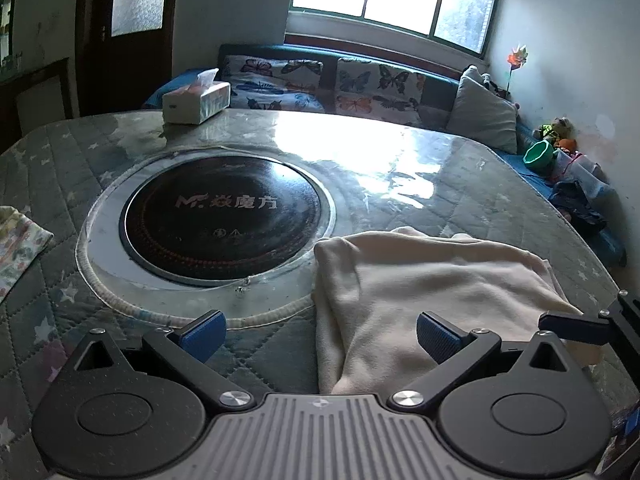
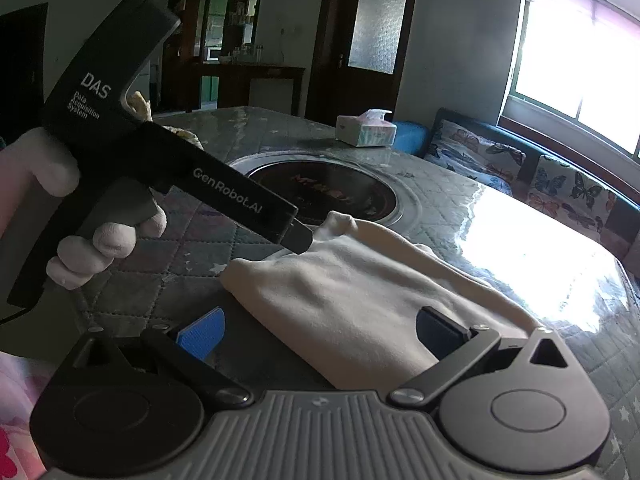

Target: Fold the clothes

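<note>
A cream garment (image 1: 432,280) lies folded flat on the quilted table cover (image 1: 48,160), right of the round hob. My left gripper (image 1: 320,336) is open just above the garment's near left edge. Its right blue pad is over the fabric and its left pad is over the bare cover. In the right wrist view the same cream garment (image 2: 360,292) lies ahead. My right gripper (image 2: 320,334) stands open over its near corner and grips nothing. A gloved hand (image 2: 100,240) holds the left gripper (image 2: 302,238), whose tip hovers at the garment's far left corner.
A black induction hob (image 1: 224,224) sits sunk in the table's middle. A tissue box (image 1: 196,100) stands at the far edge. A patterned cloth (image 1: 16,240) lies at the left edge. Behind the table are a sofa with butterfly cushions (image 1: 360,84) and a green bowl (image 1: 538,154).
</note>
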Demonstrator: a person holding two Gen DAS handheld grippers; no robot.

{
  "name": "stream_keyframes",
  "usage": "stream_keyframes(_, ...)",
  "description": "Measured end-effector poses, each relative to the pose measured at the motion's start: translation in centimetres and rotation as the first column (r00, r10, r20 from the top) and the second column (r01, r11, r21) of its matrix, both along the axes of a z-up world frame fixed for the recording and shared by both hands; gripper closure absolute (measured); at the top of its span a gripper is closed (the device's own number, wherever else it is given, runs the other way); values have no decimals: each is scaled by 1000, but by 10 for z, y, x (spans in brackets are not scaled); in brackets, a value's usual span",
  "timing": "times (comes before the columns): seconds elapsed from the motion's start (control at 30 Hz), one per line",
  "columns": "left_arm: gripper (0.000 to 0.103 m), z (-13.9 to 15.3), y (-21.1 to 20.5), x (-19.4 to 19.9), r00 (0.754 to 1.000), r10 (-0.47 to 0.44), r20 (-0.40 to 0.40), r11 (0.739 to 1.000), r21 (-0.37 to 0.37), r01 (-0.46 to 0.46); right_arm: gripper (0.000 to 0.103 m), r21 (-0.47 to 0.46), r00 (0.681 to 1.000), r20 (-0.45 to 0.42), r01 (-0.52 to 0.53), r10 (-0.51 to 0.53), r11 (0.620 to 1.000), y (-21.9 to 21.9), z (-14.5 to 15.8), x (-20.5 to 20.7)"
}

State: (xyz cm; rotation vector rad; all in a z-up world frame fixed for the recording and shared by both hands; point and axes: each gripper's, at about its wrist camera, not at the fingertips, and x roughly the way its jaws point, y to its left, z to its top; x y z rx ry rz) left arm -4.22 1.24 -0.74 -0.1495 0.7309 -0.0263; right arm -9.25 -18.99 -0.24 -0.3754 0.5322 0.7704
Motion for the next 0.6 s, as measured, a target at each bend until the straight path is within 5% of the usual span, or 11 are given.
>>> stream_keyframes(0.2, 0, 0, 3, 8, 1000, 1, -11, 1000, -5, -1, 1, -25, 999, 11, -38, 39, 999, 11, -1, 4)
stream_keyframes(0.6, 0, -1, 25, 24, 999, 46, -27, 998, -46, -47, 21, -89, 986, 18, -162, 164, 983, 47, -6, 11)
